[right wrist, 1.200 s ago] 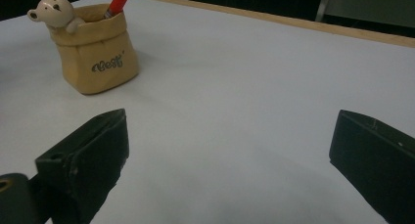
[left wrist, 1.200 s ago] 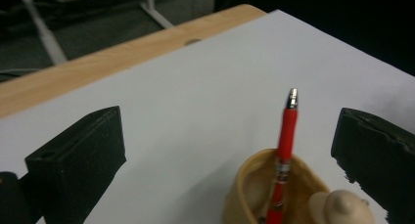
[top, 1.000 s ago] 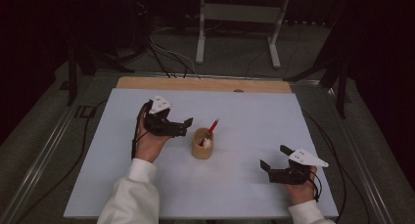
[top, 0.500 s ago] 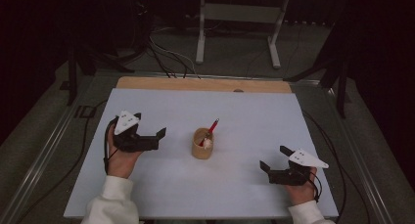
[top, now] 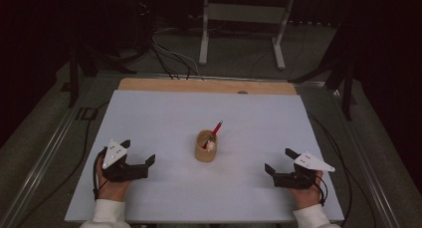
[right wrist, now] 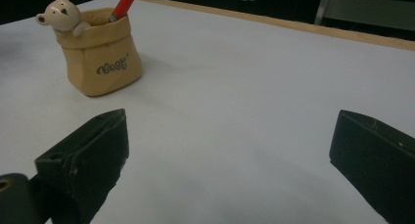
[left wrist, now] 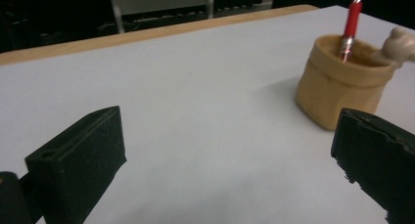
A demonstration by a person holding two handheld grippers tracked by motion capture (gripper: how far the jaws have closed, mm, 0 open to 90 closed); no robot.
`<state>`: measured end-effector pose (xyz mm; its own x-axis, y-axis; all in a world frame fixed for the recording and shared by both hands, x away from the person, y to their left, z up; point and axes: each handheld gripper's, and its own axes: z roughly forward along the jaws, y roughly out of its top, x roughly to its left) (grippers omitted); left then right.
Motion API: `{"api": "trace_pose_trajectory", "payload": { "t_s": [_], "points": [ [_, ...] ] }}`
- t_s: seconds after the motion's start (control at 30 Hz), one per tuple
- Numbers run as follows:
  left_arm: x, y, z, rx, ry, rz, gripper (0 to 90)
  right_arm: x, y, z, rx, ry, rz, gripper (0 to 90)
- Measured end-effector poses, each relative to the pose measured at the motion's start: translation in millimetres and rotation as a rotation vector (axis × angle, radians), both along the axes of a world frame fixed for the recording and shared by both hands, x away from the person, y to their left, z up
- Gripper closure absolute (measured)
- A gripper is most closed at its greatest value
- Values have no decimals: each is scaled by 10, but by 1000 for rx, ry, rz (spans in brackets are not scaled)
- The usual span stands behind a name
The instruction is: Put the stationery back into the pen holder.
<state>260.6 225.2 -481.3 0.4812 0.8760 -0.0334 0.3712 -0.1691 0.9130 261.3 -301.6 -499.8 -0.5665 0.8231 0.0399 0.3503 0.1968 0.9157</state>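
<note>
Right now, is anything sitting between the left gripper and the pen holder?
Nothing visible. The left gripper is open, with bare white table between it and the tan pen holder. The red pen stands inside the holder, not in the path.

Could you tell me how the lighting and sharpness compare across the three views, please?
High view: the white table is evenly lit and the room behind is nearly black; the holder looks small and soft. Left gripper view: the holder and red pen are fairly sharp, the near fingers dark and soft. Right gripper view: the holder's lettering is readable, with a soft shadow beside it.
</note>
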Motion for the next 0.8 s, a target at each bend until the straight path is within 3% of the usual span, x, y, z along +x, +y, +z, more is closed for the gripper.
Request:
{"api": "trace_pose_trajectory", "payload": {
  "t_s": [0.2,0.43,0.8],
  "points": [
    [-104,145,-86,-10,-20,52,1,-10,6,9,-3,-3,-4,17],
    [-161,246,-57,-37,-56,97,2,-2,14,9,-17,0,5,17],
    [-178,305,-88,-49,-48,125,1,13,28,-9,-35,21,2,17]
  ]
}}
